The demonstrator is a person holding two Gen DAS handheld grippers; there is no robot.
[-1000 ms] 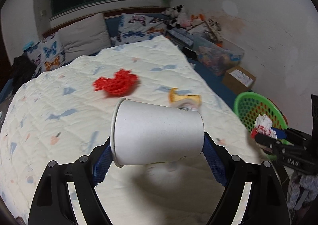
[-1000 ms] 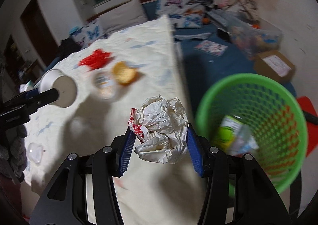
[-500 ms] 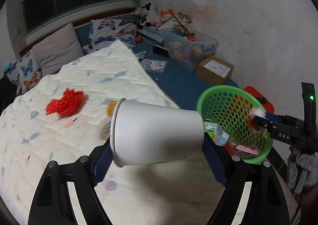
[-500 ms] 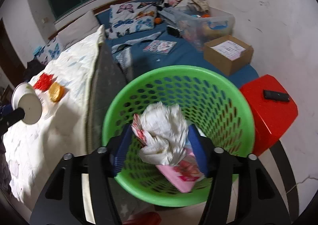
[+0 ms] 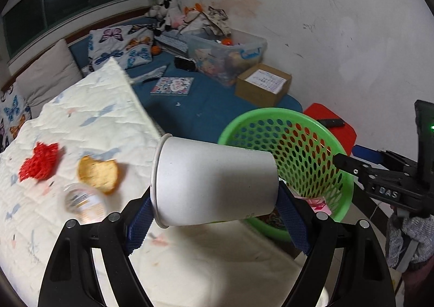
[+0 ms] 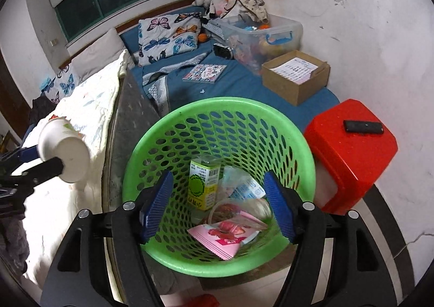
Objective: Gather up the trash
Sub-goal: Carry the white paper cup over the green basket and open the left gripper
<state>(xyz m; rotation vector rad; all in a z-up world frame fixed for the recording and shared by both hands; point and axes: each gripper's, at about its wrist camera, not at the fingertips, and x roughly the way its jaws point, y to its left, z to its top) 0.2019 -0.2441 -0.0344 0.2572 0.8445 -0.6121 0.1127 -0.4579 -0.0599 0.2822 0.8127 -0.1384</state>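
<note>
the left gripper (image 5: 214, 212) holds a white paper cup (image 5: 214, 182) sideways between its blue fingers (image 5: 139, 221), mouth to the left and base to the right, above the near edge of the bed (image 5: 89, 122) with its cream quilt. only the left wrist view shows what lies on the quilt: a red mesh scrap (image 5: 39, 162), an orange-brown peel-like piece (image 5: 98, 173) and a blurred clear tub (image 5: 85, 202), all near one another and apart from the cup. that view also shows the green basket (image 5: 284, 114) just beyond the cup's base, off the bed's edge, with the right gripper (image 5: 352, 164) seen side-on at its far rim. the right wrist view looks straight down into the basket (image 6: 173, 117) and shows its contents, which the left view mostly hides: a green and yellow carton (image 6: 203, 185), a pink packet (image 6: 226, 236) and some pale wrappers, partly blurred. the right gripper (image 6: 217, 202) hangs over the basket's mouth with its fingers (image 6: 156, 205) spread wide and nothing between them. the cup (image 6: 63, 155) appears there at the left, over the bed's edge and short of the basket rim. a red stool (image 6: 352, 144) carrying a black remote (image 6: 363, 126) stands touching or just beside the basket's right side, and the bed's dark side closes its left, so open room lies above the basket and on the blue mat (image 6: 244, 84) behind it.
</note>
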